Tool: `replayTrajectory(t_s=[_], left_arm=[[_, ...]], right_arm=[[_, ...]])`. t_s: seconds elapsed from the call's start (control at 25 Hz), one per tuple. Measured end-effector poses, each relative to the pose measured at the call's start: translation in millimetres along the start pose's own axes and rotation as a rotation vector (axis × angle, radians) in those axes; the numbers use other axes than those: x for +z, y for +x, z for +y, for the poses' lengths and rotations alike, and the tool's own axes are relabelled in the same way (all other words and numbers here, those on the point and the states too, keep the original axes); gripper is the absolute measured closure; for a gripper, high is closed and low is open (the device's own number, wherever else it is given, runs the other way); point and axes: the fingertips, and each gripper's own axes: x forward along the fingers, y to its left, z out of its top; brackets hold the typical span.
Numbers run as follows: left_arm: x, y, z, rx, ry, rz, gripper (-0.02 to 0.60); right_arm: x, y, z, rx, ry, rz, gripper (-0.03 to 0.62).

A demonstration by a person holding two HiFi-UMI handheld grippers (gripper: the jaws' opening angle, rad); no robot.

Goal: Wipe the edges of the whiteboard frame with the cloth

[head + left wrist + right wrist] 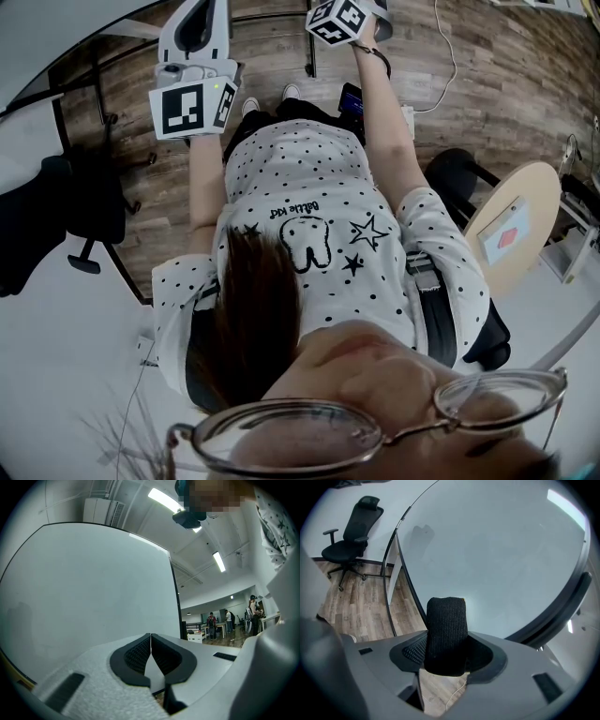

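When read along the right gripper [448, 657]: clamped tight on dark ribbed cloth [446, 625], folded, standing straight up out of the jaws. Pale whiteboard [501, 550] dead ahead and to the right, filling most of that view. Thin dark frame edge [404, 581] just left of the cloth, long axis running from near the floor up and away past the cloth tip. Cannot tell contact between cloth and edge; close, probably apart. Thicker frame rail [576, 604] well off to the right. Office chair [349, 536] far left on wood floor [356, 606], beyond the edge.

Left gripper [151, 654]: jaws pressed together, nothing between. Faces the same board, with frame side [176, 597] off to the right in that view. No cloth there, so no use for wiping.

Judged not yet wiping. Calls for a small leftward shift of the right gripper to seat the cloth on the thin edge, then travel along its length, cloth laid across the edge, not along it.
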Motion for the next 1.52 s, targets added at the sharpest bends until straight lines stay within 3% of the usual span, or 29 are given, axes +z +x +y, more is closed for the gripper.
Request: replayTrajectory(t_s=[0.24,0.52,0.64,0.84,1.08,1.52], left_arm=[[-4.1,-1.1,1.4,0.003,0.0,0.008,0.561],[-18.1,-11.0,4.3,-0.017,-0.02,0.062,0.561],[-21.9,-20.3,-0.2,-0.022,-0.031,0.08,0.561],[-22.7,-32.4,-16.3,-0.054,-0.053,0.087,0.561],[-19.8,-29.6,-22.6,-0.06,-0.091,0.07,0.561],[-15.2,-22.8,-30.2,-0.085,-0.1,0.058,0.561]], right_arm=[[18.5,-31.2,-13.1,0.014,0.182,-0.108,0.356],[74.3,-114.7,-35.7,0.14,0.528,-0.386,0.356],[91.9,-155.5,-45.6,0.182,0.627,-0.495,0.356],[96.4,-204.6,-48.2,0.208,0.729,-0.596,0.356],[91.5,-221.0,-48.1,0.289,0.868,-0.702,0.356],[85.6,-227.3,-55.4,0.275,0.88,-0.697,0.356]])
